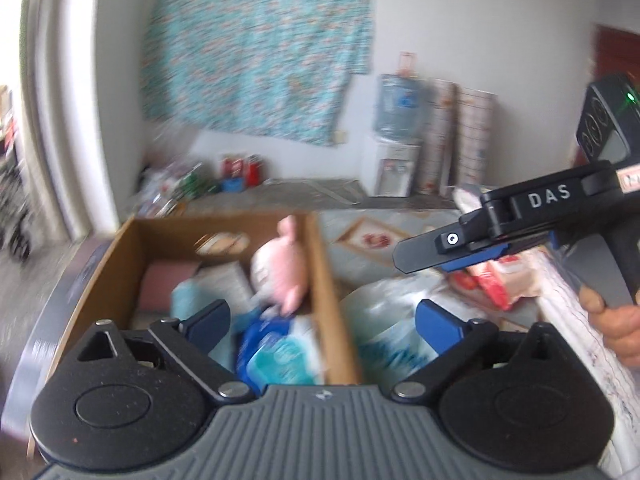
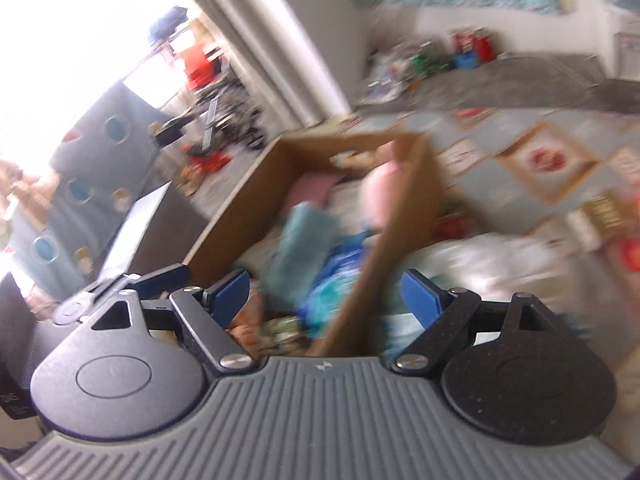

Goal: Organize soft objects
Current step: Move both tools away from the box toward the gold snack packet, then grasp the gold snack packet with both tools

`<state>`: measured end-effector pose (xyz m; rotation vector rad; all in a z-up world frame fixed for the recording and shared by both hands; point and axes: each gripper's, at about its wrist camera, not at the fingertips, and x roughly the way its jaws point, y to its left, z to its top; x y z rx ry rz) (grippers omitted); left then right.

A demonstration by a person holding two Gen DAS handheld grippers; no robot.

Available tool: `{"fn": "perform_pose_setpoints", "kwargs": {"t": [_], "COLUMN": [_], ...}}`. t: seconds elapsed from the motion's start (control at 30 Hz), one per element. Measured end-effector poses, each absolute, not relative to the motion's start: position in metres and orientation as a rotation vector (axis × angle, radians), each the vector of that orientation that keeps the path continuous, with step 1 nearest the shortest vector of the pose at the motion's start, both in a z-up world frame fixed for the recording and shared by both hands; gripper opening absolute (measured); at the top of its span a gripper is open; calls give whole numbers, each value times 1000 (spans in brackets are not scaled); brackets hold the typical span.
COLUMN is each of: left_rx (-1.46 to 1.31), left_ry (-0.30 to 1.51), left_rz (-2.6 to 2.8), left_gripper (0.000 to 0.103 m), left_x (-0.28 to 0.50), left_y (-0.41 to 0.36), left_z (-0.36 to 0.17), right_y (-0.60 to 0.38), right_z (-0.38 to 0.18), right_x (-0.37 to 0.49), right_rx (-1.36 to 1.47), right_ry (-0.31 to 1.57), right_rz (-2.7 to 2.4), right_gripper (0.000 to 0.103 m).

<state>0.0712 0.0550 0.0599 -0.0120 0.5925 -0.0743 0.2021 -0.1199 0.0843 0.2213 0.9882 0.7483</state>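
Supporting surface: a bed or mattress covered with a pale quilted spread (image 1: 360,240) printed with diamond-shaped panels bearing red motifs. An open-topped brown cardboard box (image 1: 320,264) rests directly on it, toward the left. Just beside the box's right wall lies a crumpled white plastic-wrapped bundle with blue print (image 1: 384,320). Further right lies a soft red and white packet (image 1: 492,284), its edges blurred. In the right wrist view the same spread (image 2: 520,152) extends beyond the box (image 2: 404,216); small red items on it are too blurred to identify.

A lived-in home room: quilted bed (image 1: 360,236), water dispenser (image 1: 394,152), cloth-hung wall (image 1: 260,48).
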Motion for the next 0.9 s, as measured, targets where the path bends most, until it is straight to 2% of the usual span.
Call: {"fn": "perform_pose_setpoints", "kwargs": {"t": [0.27, 0.63, 0.77, 0.9], "left_rx": [224, 357, 431, 461], "left_ry": [659, 788, 814, 836], "left_rz": [-236, -420, -486, -519], "left_gripper": [103, 100, 96, 87], "left_x": [163, 285, 312, 333], "left_y": [-37, -111, -135, -147], "left_z": [48, -8, -36, -60], "right_y": [-205, -248, -258, -264], "right_z": [74, -14, -45, -68], "right_x": [275, 410, 440, 457], "right_rx": [237, 218, 211, 194], "right_ry": [1032, 1195, 1247, 1288], "right_rz": [573, 453, 449, 478], "right_gripper": [84, 82, 61, 57]}}
